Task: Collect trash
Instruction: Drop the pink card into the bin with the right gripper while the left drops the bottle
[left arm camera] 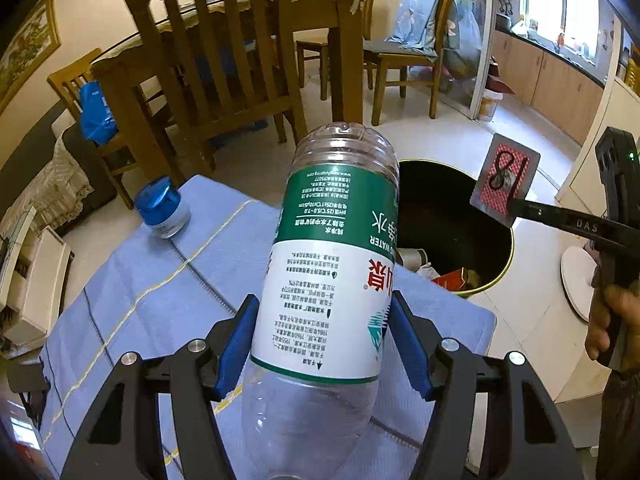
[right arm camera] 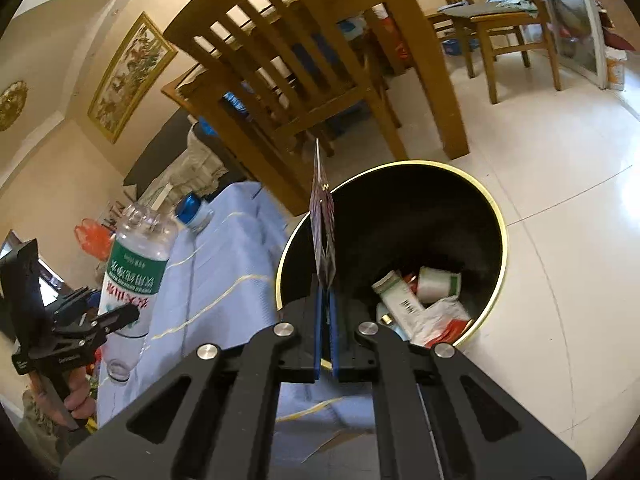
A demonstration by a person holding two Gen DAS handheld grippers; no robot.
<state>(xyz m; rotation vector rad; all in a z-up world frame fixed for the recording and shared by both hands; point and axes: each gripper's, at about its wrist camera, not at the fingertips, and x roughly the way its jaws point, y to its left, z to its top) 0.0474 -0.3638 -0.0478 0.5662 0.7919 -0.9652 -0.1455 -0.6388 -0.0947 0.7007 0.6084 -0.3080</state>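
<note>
My left gripper (left arm camera: 320,336) is shut on an empty clear plastic water bottle (left arm camera: 332,264) with a green and white label, held above the blue tablecloth (left arm camera: 160,280). It also shows in the right wrist view (right arm camera: 134,268). My right gripper (right arm camera: 326,300) is shut on a thin red patterned card (right arm camera: 322,232), marked 18 in the left wrist view (left arm camera: 505,178), held over the black trash bin (right arm camera: 400,208). The bin (left arm camera: 448,216) has a gold rim and holds several pieces of trash (right arm camera: 420,300).
A blue-lidded jar (left arm camera: 162,208) stands on the cloth at the far left. A wooden chair (left arm camera: 224,60) and dining table stand behind the cloth. More chairs and a tiled floor (right arm camera: 560,184) lie beyond the bin.
</note>
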